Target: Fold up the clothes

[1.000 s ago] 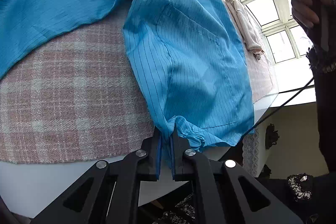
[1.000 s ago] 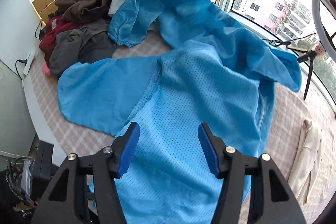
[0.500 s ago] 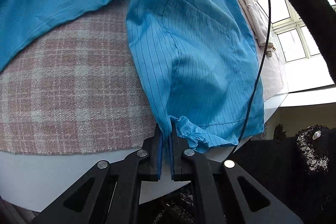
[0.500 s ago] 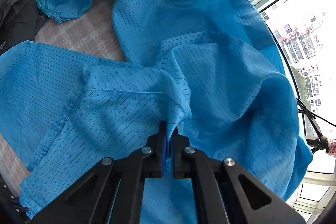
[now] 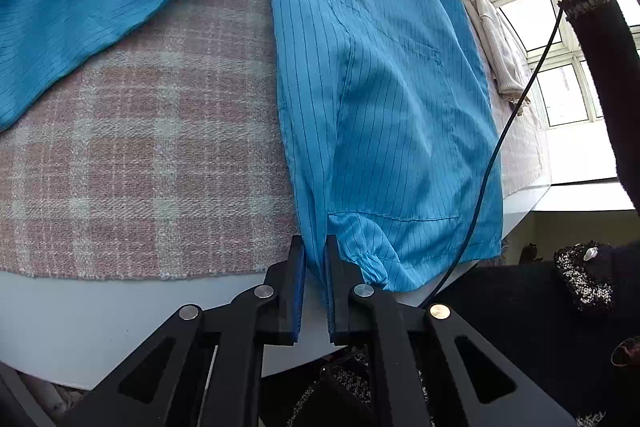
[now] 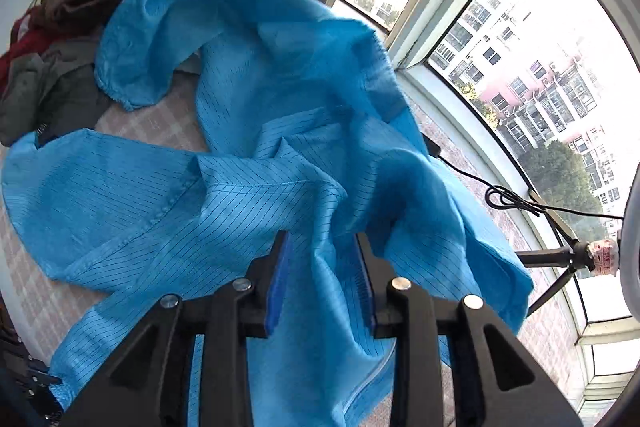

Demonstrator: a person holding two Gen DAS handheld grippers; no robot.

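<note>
Pink-and-cream plaid woven cloth [image 5: 132,147] covers the work surface, beside a curved bank of windows [image 6: 532,75] facing apartment blocks.

Item one: blue pinstriped lightweight garment [image 5: 384,99], spread across the cloth, one sleeve [image 6: 160,39] thrown toward the far end.

Item two: my left gripper [image 5: 315,267], jaws pressed together on the garment's lower corner at the near table edge.

Item three: my right gripper [image 6: 322,267], jaws opening, a raised fold of the blue fabric between them.

Item four: heap of brown, grey and red clothes [image 6: 68,19] at the far end.

Item five: pale cream garment [image 5: 496,39] by the windows.

Item six: black cable [image 5: 500,143] hanging across the blue fabric.
</note>
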